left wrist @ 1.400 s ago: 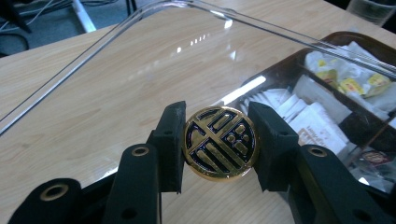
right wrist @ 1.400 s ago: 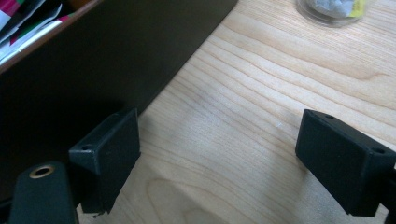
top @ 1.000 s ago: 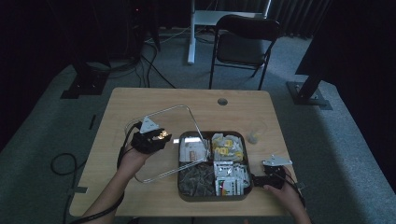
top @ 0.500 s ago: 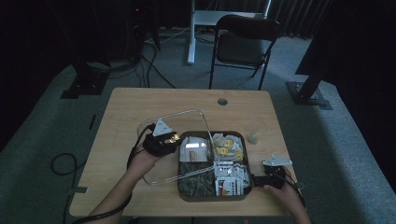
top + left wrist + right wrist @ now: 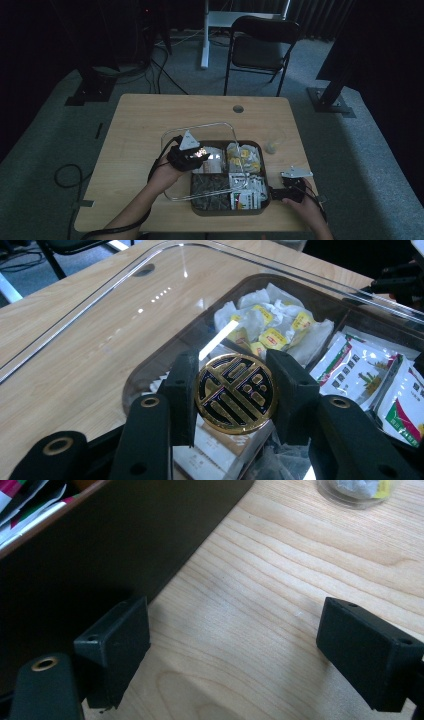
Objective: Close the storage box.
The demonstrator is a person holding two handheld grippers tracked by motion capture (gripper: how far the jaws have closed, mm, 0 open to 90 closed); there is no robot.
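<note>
Wooden tabletop [image 5: 145, 125]: left claw [image 5: 235, 390] clamps clear lid's [image 5: 125, 320] gold-black knob [image 5: 235, 392] over brown tray [image 5: 260, 207]; right claw [image 5: 235, 650] wide, empty, beside tray.

A clear lid [image 5: 200, 150] hung tilted over a dark, divided tray [image 5: 266, 196] of packets and wrapped sweets on the worktop [image 5: 140, 120]. The left claw [image 5: 235, 395] pinched the lid's round black-and-gold knob [image 5: 235, 392].

A wooden table [image 5: 145, 125] bears a dark compartment tray [image 5: 265, 200] and small cup [image 5: 271, 146].
</note>
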